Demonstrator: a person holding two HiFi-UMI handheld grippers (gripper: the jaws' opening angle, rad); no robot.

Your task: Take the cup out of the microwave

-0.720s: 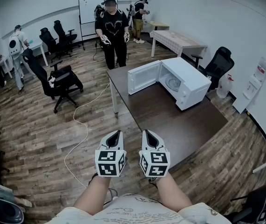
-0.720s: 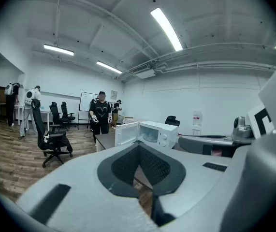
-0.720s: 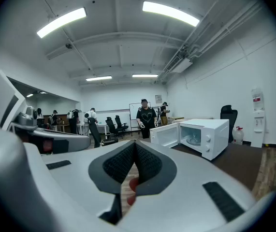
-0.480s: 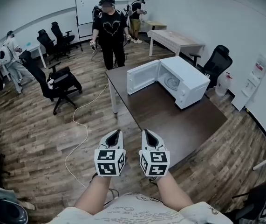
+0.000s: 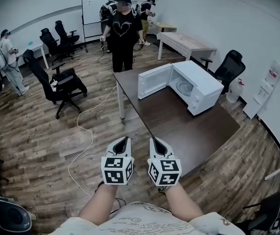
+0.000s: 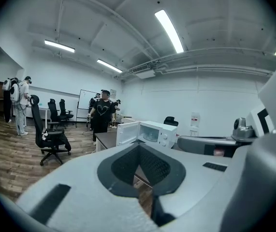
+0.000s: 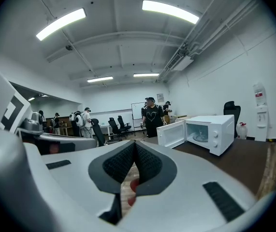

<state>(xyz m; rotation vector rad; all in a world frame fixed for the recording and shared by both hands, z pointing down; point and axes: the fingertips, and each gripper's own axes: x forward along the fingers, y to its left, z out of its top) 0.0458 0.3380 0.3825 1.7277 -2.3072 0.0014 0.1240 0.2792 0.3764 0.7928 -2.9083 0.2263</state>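
1. Left gripper (image 5: 124, 139): jaws closed tip to tip, nothing between them. It is held level with the right gripper and just beside it, over the floor short of the table (image 5: 179, 129).
2. Right gripper (image 5: 153, 139): jaws closed tip to tip, nothing clamped. The ribbed dark pads (image 7: 147, 162) meet at the point.
3. Microwave (image 5: 201, 89): white box on the dark table, ahead of both grippers and off to their right, well apart from them. The control panel with two knobs sits on the side farther from the door.
4. Door (image 5: 154, 81): swung fully open, on the side of the cavity nearer the left gripper.
5. Cavity content: a pale round item (image 5: 183, 87) lies on the cavity floor. It looks light and glassy in the right gripper view. It is too small to tell whether this is the cup or only the turntable.
6. Neither gripper touches the microwave, the door or the table.
7. Person (image 5: 124, 31): dressed in black, stands beyond the far end of the table, straight ahead of the grippers.
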